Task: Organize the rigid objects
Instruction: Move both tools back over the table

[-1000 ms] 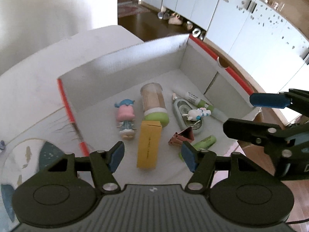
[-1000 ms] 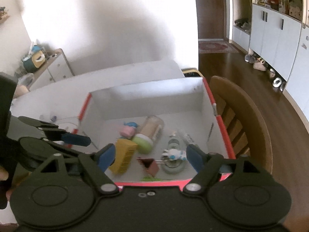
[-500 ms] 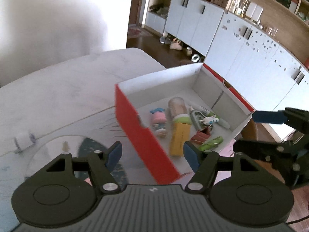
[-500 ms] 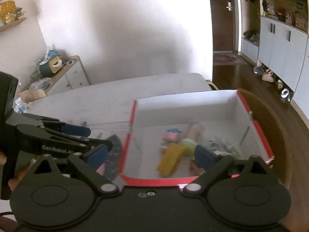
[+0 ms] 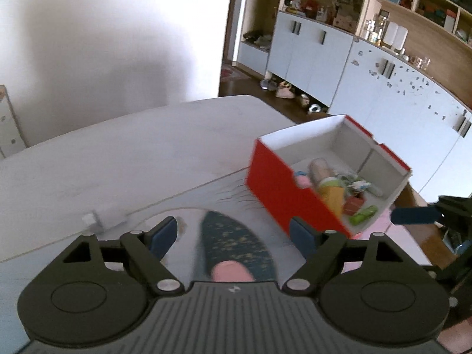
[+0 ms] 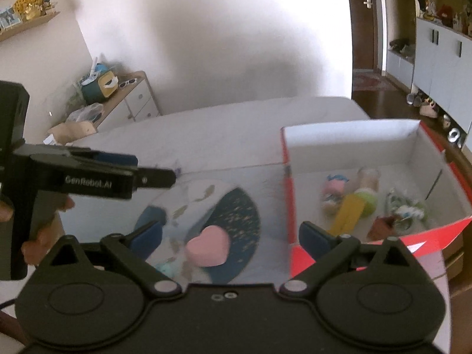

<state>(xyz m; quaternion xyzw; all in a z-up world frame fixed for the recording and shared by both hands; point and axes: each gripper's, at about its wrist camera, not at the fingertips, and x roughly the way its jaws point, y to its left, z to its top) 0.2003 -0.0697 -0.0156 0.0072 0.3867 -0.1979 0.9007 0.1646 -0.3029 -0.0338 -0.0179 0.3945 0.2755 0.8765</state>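
Both tongs are released and carrying nothing. Your left gripper (image 5: pixel 234 234) has just been widening its jaws, with only the tabletop mat showing between them. Your right gripper (image 6: pixel 230 234) sits at nearly full spread, nothing between the pads either.

Landmark: the red box (image 6: pixel 348 150). Both tongs sit off its left wall, over the round patterned mat (image 6: pixel 236 206). A pink heart-shaped piece (image 6: pixel 208 250) lies on that mat, just left of the box, and looks like the next pick. A small teal item (image 6: pixel 166 268) lies near it, too blurred to identify.

Risks, as I judge them:
- Frames are motion-blurred; closing at this pace could clip the heart's edge and skid it across the mat.
- The two tongs are close together; converging on one piece could make them collide.
- The box overhangs the table edge on its far right; a nudge could tip it.

Box contents: pink-and-blue figurine (image 6: pixel 334 187), yellow carton (image 6: pixel 349 211), green-capped bottle (image 6: pixel 367 188), plus small clutter at the right end, unclear.
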